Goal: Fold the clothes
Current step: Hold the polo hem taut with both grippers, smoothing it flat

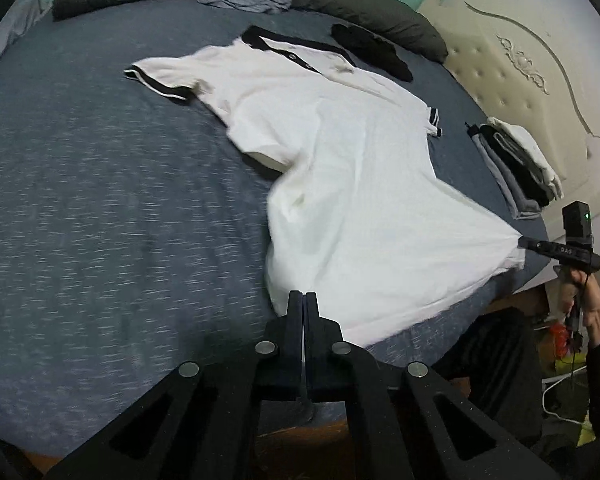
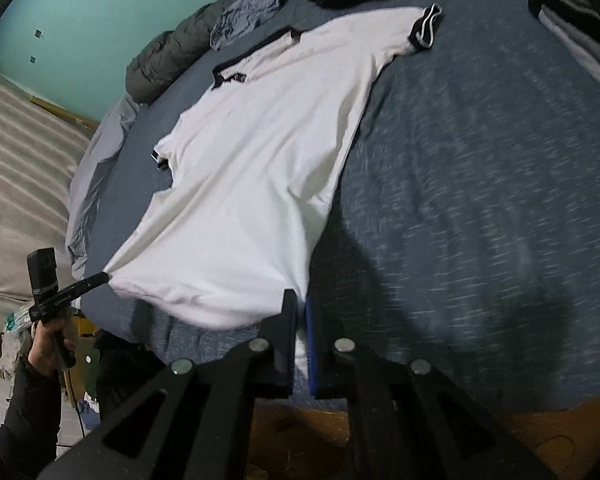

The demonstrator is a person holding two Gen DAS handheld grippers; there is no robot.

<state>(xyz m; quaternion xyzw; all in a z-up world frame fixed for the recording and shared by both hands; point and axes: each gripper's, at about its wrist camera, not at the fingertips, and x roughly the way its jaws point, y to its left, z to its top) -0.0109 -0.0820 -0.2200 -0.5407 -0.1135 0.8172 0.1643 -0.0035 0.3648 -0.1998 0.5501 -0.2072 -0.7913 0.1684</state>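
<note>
- White polo shirt (image 1: 340,168) spread on bed (image 1: 100,200), hem at near edge.
- Left gripper (image 1: 303,300) clamped on one hem corner.
- Right gripper (image 2: 300,304) clamped on other hem corner.
- Folded stack (image 1: 516,164) near the headboard edge.

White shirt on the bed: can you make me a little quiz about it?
1. True or false: the white shirt is scrunched up in a ball.
2. What colour is its collar? A red, B black, C green.
3. Fill the gap: the left tongs and right tongs both pinch the shirt's ____ edge.

Key: 1 false, it lies spread out. 2 B. 3 bottom.
</note>
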